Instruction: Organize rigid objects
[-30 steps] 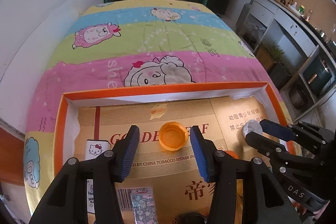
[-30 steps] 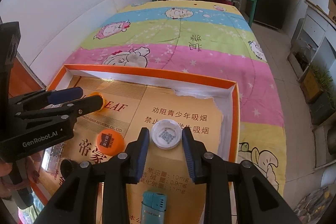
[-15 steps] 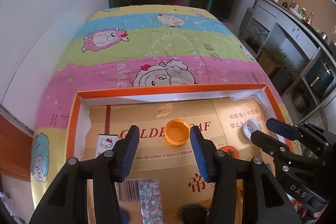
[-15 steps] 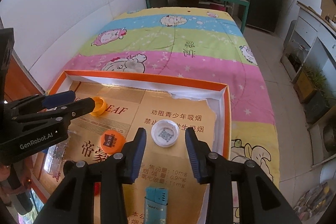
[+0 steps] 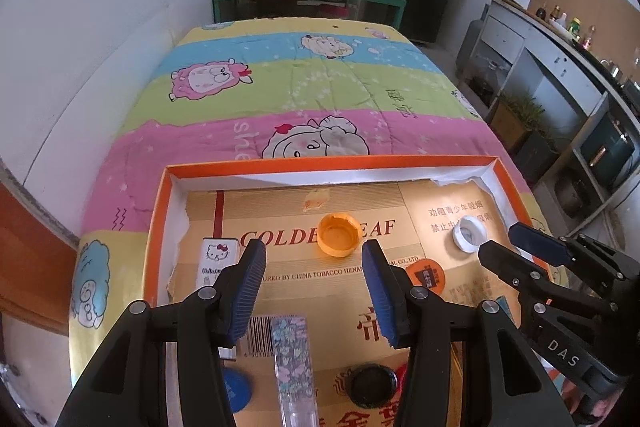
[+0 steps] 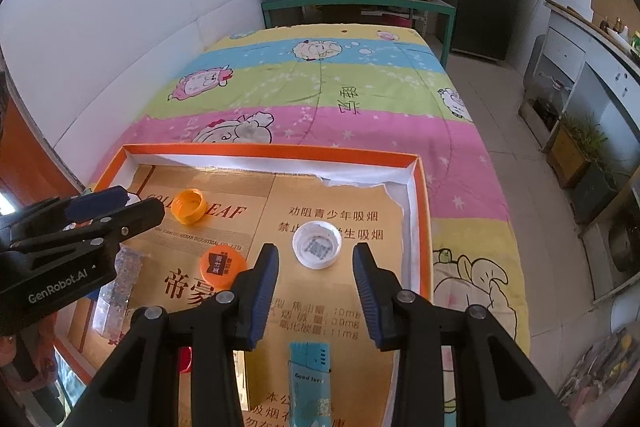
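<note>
Inside the orange-rimmed tray: all loose items lie on the printed gold cardboard liner of the tray [image 5: 158,227], which rests on a striped cartoon quilt [image 5: 312,87].
Left gripper [image 5: 314,267]: released, nothing between the pads; held above the liner with the orange cap just beyond the fingertips, probably so that the cap stays framed for an approach.
Right gripper [image 6: 314,269]: released and empty; the jaws have just been opening, and the white cap lies on the liner beyond them, untouched. Its raised position reads as a stand-off before the next pick.
Orange cap [image 5: 339,235]: open side up, round, ribbed rim, lying over the red lettering near the tray's middle.
White cap [image 6: 317,245]: open side up, with a dark printed square inside that may be a code; near the tray's right wall.
Second orange cap [image 6: 222,269]: closed face up, dark label on top, lying between the two grippers.
Blue lighter [image 6: 310,379]: flat on the liner, below the right gripper's fingertips, long axis pointing away from the camera.
Floral lighter [image 5: 294,359]: flat, patterned sleeve over a clear body.
Cartoon-cat box [image 5: 218,259]: small and white, near the left wall, partly hidden by a finger.
Black cap [image 5: 370,385] and blue cap [image 5: 236,387]: at the near edge; details are poorly resolved.
Arrangement: items are spread well apart, which suggests sorting is not yet finished.
</note>
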`<move>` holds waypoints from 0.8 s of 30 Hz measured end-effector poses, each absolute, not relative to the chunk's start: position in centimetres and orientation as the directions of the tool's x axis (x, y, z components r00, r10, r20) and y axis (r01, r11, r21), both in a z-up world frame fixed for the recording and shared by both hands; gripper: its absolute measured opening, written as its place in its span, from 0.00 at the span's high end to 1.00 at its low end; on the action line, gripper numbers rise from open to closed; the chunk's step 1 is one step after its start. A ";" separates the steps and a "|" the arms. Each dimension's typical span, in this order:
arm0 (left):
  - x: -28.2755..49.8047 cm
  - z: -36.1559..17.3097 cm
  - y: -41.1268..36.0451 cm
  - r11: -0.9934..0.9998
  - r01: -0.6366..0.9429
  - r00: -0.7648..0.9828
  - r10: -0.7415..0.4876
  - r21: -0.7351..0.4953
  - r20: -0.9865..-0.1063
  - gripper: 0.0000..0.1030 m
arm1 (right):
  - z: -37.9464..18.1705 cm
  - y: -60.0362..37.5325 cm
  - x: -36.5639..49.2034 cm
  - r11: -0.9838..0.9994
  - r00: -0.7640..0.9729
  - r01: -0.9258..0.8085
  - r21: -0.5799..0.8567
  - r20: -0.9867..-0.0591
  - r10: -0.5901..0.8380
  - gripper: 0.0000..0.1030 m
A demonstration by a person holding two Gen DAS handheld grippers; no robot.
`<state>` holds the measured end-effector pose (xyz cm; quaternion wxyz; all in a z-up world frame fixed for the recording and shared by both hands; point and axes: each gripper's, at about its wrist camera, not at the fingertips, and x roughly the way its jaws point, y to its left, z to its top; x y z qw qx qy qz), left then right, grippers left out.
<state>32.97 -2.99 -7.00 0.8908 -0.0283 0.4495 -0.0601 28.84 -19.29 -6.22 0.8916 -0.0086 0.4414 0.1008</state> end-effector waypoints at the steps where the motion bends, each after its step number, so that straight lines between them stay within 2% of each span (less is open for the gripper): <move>1: 32.8 -6.9 -2.9 0.991 0.080 0.592 -0.133 -0.106 -0.795 0.50 | -6.1 -19.3 28.7 0.979 0.591 -0.187 0.074 -0.788 0.172 0.63; 24: 26.8 -3.7 -2.3 0.994 0.066 0.666 -0.112 -0.092 -0.738 0.50 | -3.1 -18.2 23.6 0.984 0.651 -0.159 0.077 -0.742 0.163 0.63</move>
